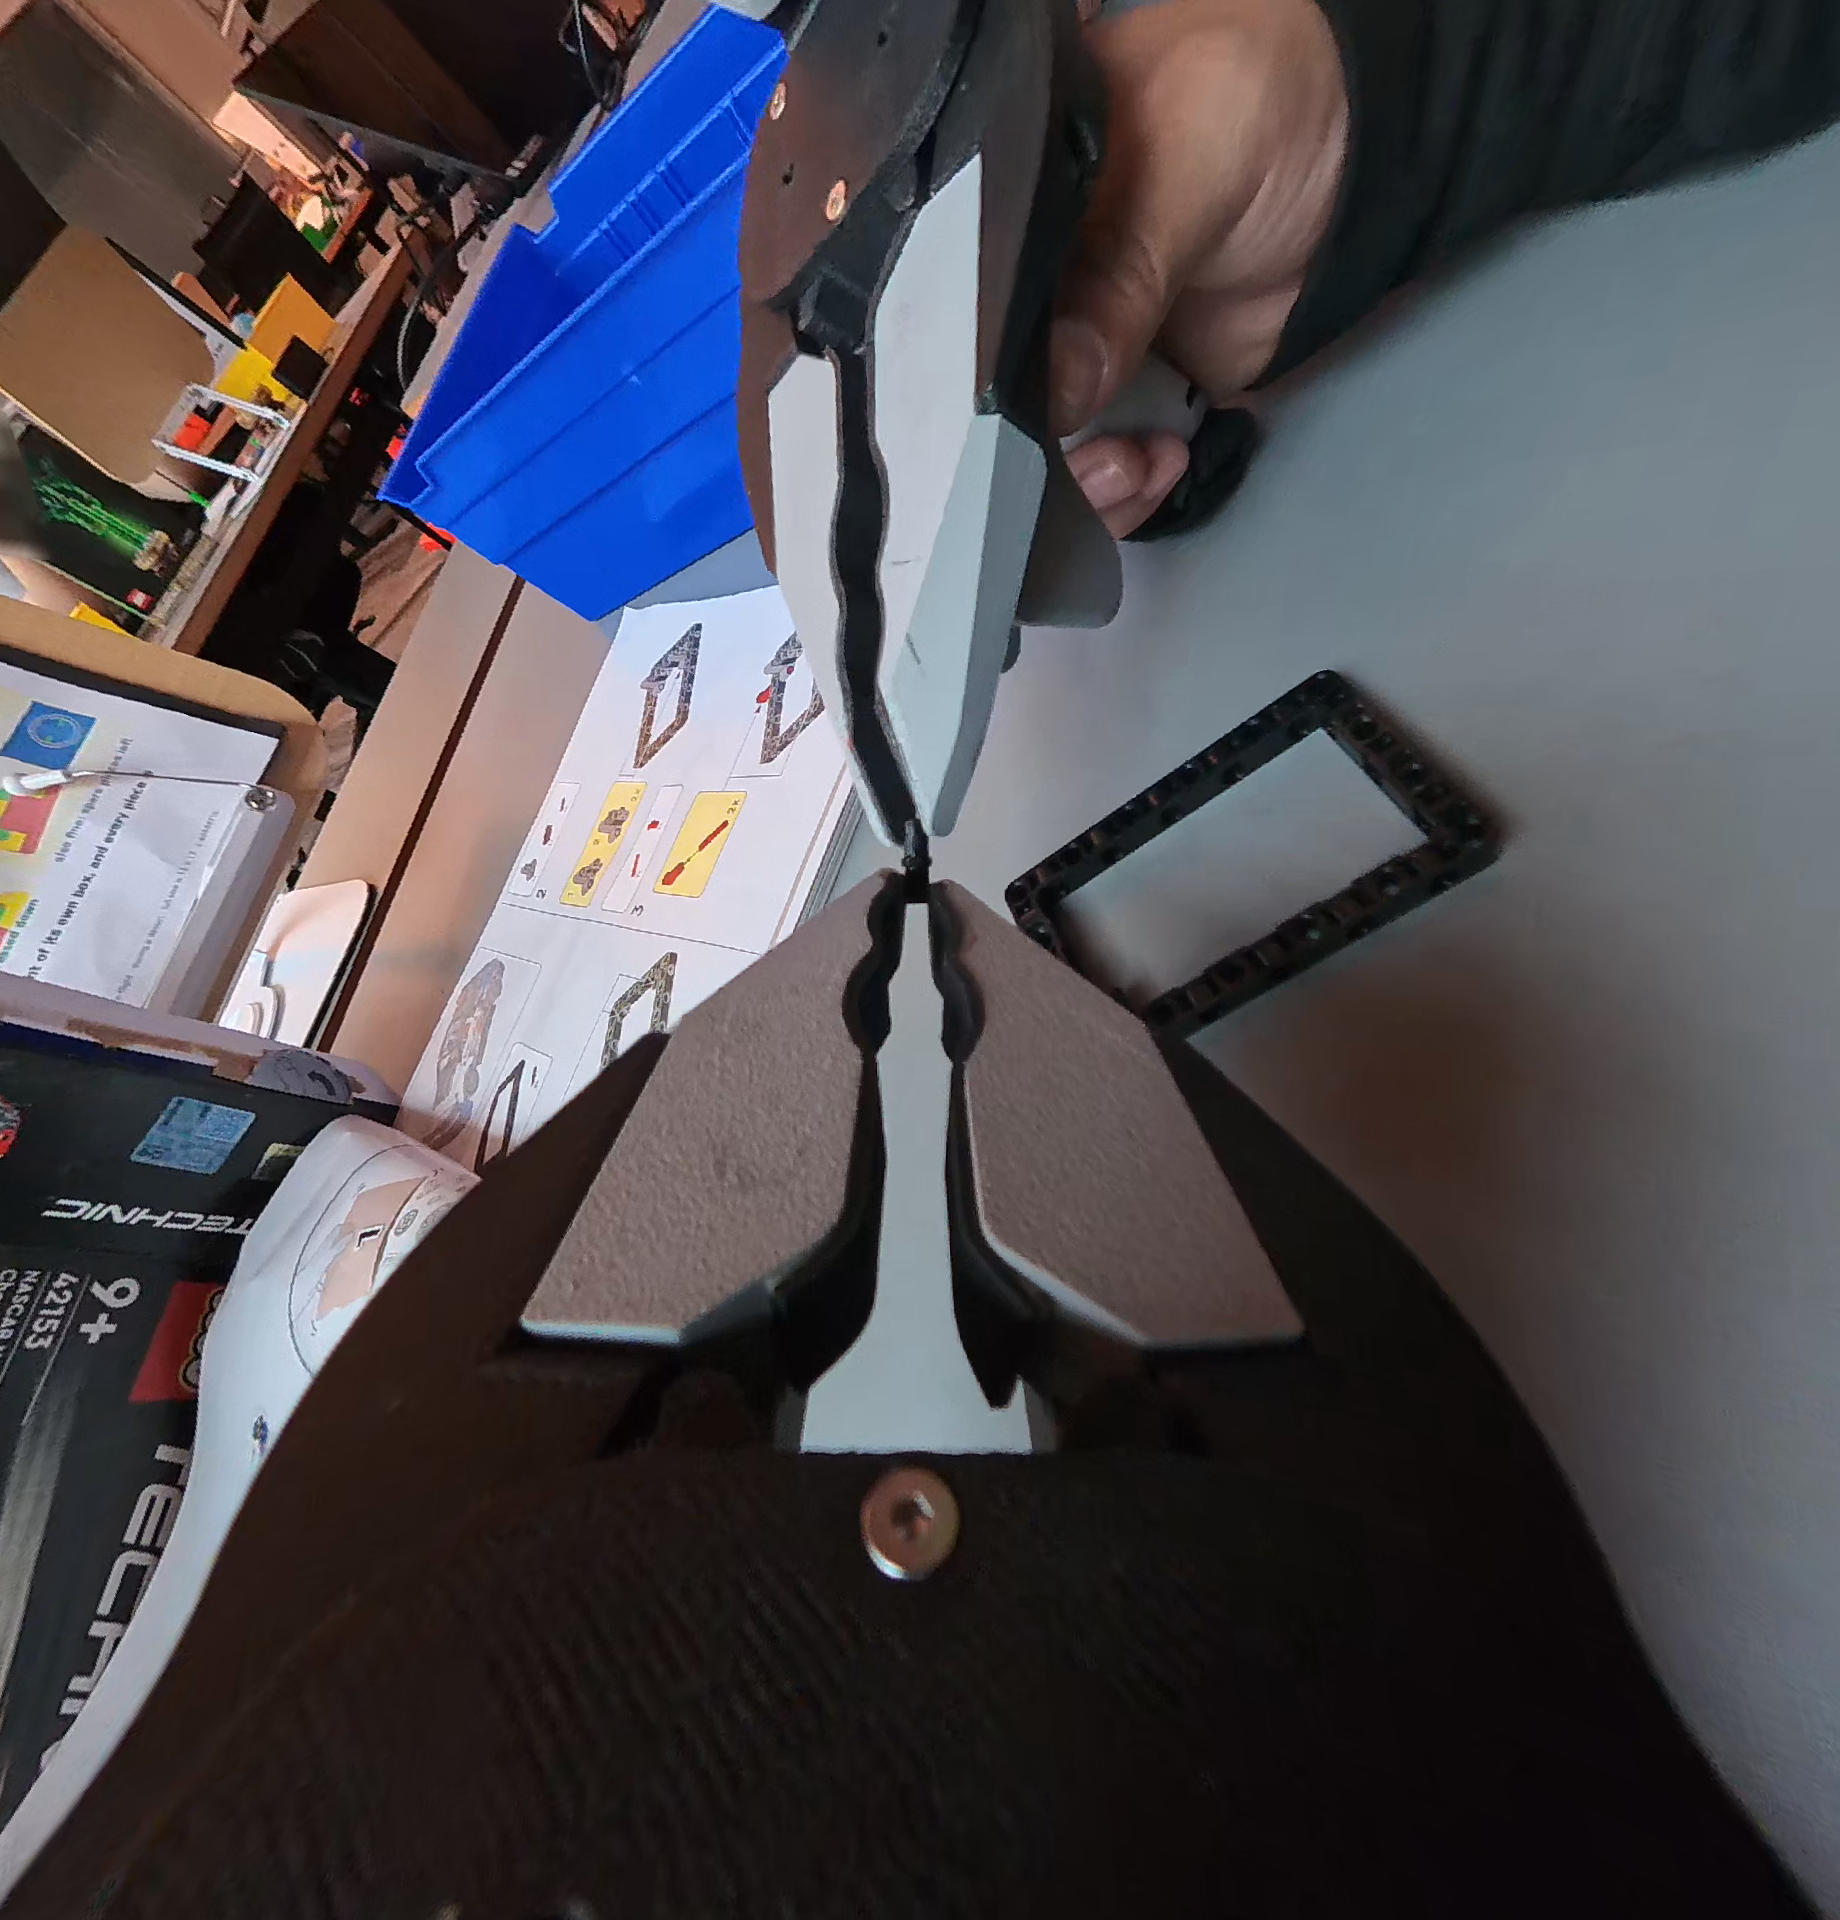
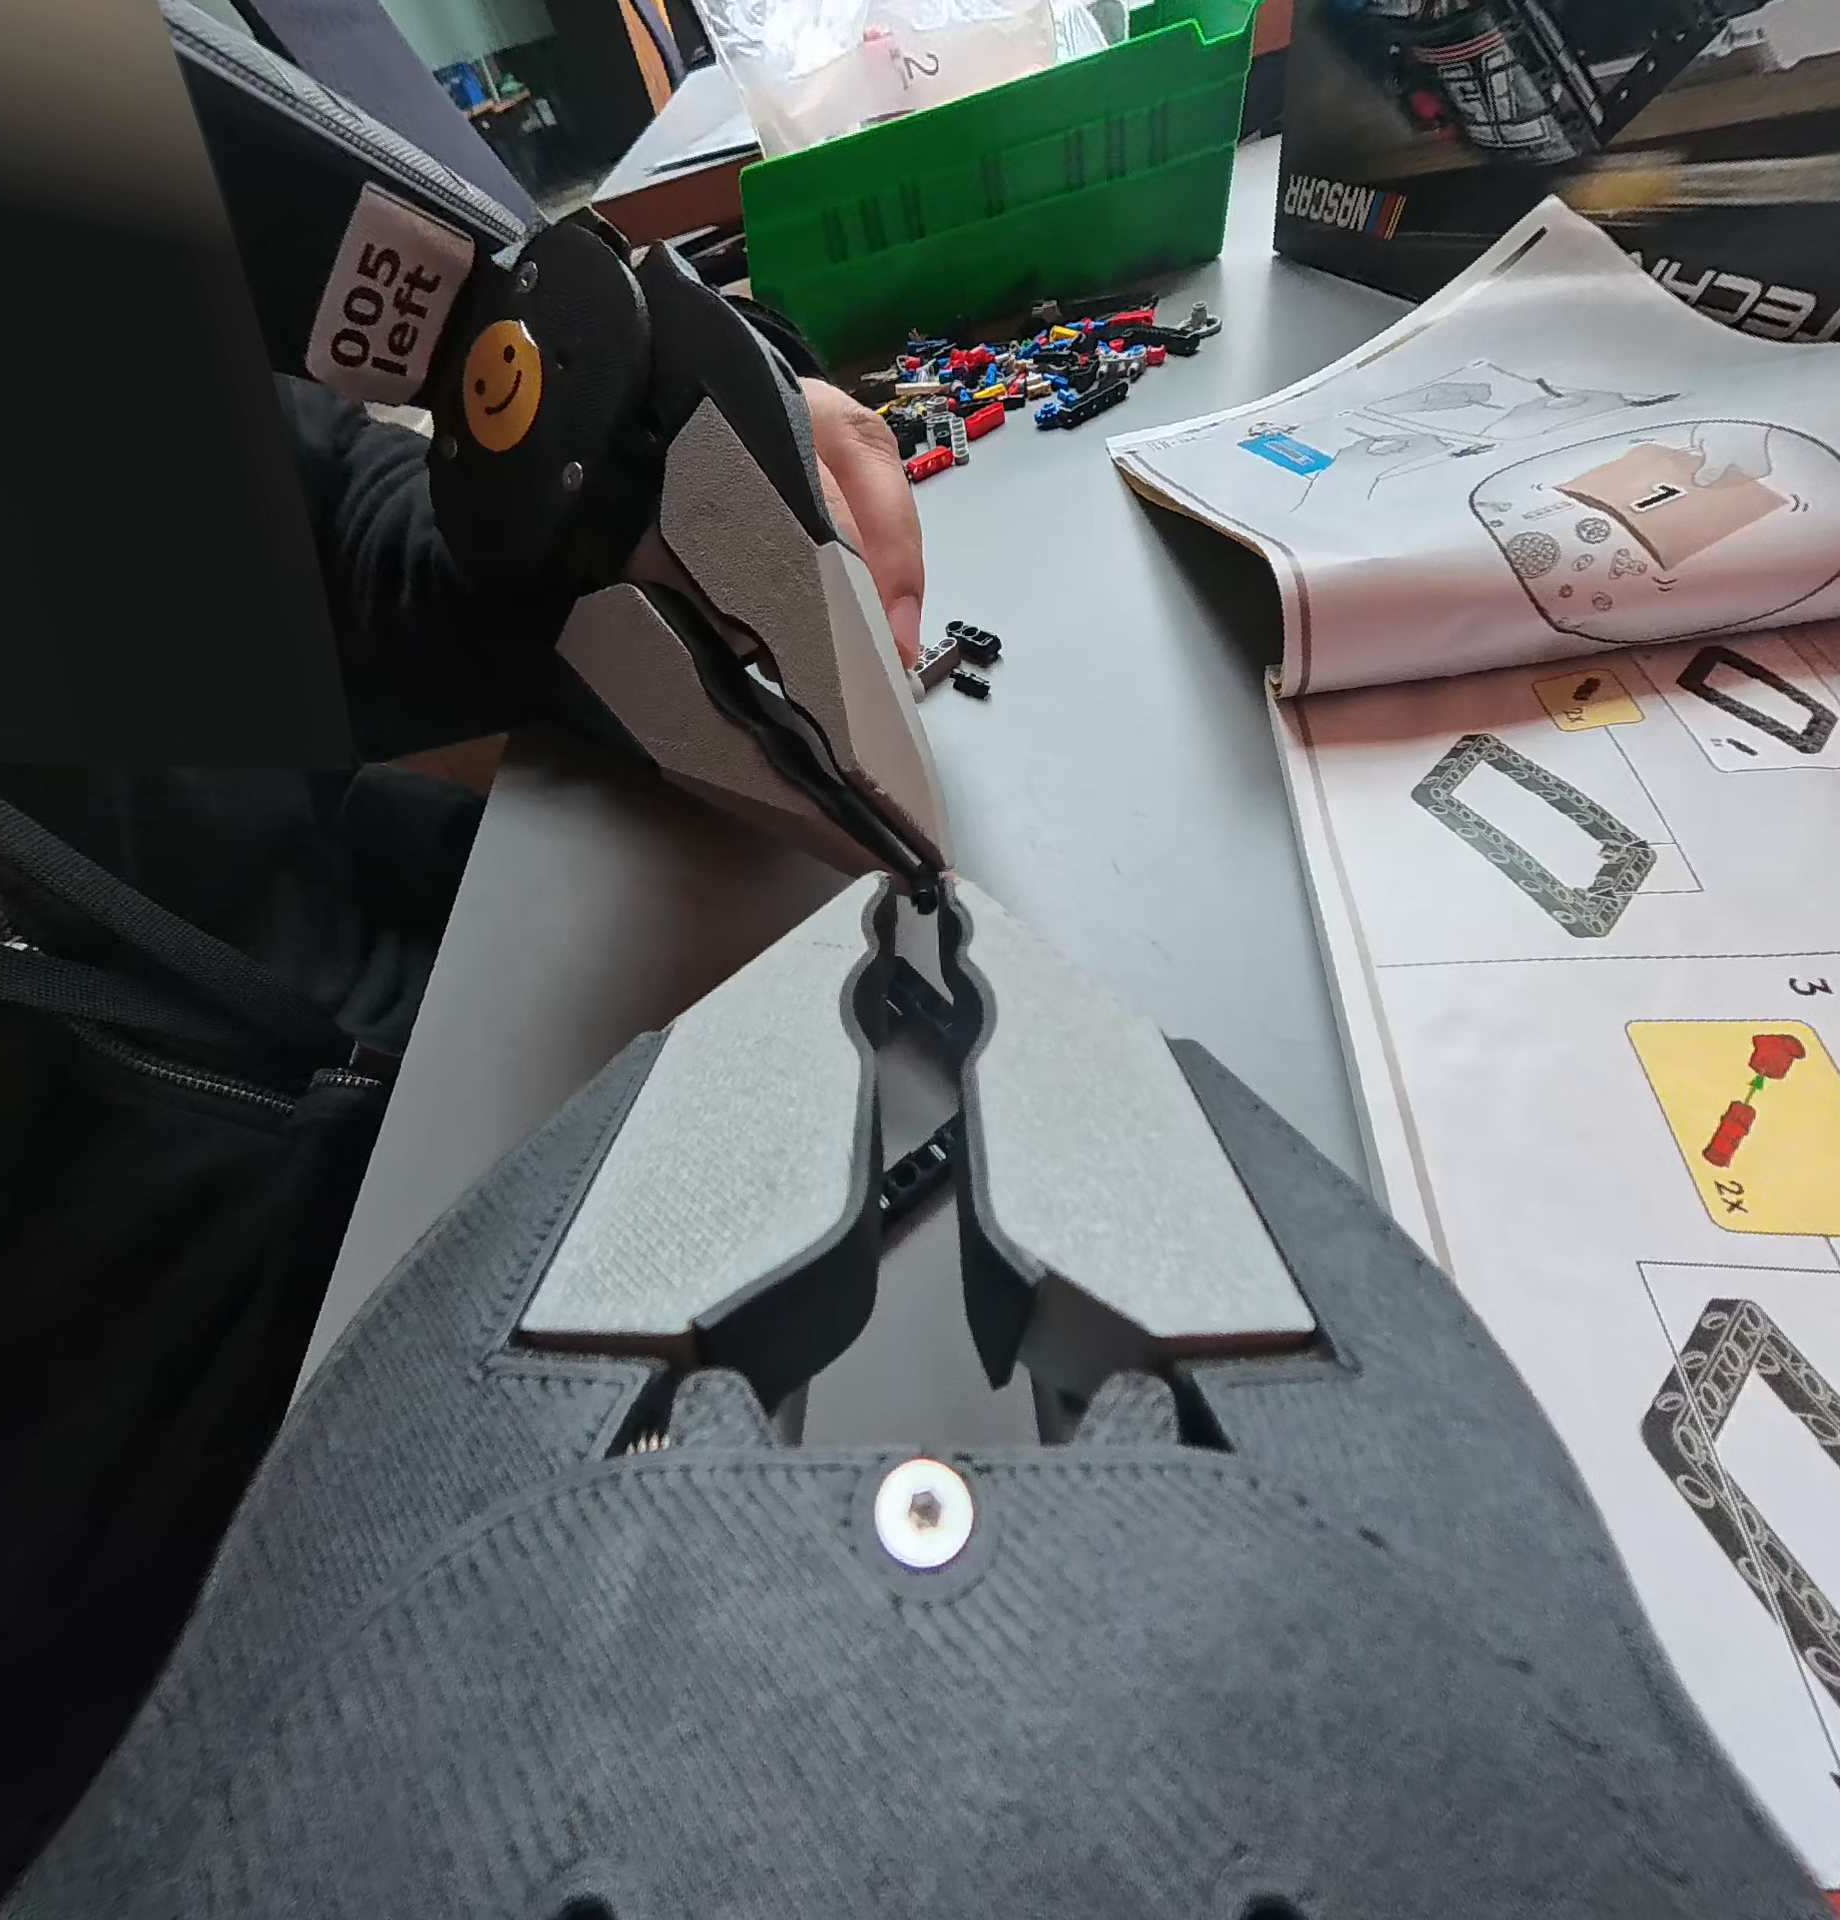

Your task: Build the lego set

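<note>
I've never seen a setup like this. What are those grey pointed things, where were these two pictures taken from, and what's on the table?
There is no robot here: a person holds a hand-squeezed two-finger tool in each hand. Each tool carries a camera looking along its own fingers, so each picture shows its own tool at the bottom and the other one opposite.

The left gripper and right gripper meet tip to tip, pinching a tiny black piece between them.

On the grey table lie a black rectangular frame, an open instruction booklet, a pile of small coloured pieces and a green bin.
</note>
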Demonstrator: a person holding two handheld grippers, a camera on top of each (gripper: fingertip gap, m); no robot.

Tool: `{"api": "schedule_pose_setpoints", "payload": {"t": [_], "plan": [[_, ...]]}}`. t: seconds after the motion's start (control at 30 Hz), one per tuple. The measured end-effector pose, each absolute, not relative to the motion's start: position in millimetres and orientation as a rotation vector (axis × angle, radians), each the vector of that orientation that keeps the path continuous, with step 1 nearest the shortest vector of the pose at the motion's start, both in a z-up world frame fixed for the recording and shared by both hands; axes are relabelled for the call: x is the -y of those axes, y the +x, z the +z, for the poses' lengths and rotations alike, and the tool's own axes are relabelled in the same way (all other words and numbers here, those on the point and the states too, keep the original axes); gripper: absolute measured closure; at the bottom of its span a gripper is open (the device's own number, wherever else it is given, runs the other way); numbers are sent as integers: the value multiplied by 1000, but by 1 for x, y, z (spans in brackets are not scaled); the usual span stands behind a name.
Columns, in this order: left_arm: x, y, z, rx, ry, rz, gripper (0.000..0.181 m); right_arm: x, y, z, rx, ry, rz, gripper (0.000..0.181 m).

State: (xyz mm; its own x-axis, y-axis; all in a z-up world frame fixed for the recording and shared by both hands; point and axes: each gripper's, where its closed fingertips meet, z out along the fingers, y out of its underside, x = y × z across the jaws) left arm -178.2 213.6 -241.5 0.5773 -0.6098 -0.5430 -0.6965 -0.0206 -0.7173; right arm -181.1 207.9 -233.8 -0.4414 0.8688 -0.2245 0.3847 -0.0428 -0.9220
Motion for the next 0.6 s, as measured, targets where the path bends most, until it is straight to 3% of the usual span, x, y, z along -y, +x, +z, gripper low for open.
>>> {"api": "schedule_pose_setpoints", "payload": {"t": [0.33,0.6], "plan": [[-213,-176,-247,-914,-1851,-291,175,-208,-182,-234,1831,-1255,1353,180],[-192,-162,-245,-944,-1866,-616,177,-184,-172,-224,1921,-808,1094,181]]}}
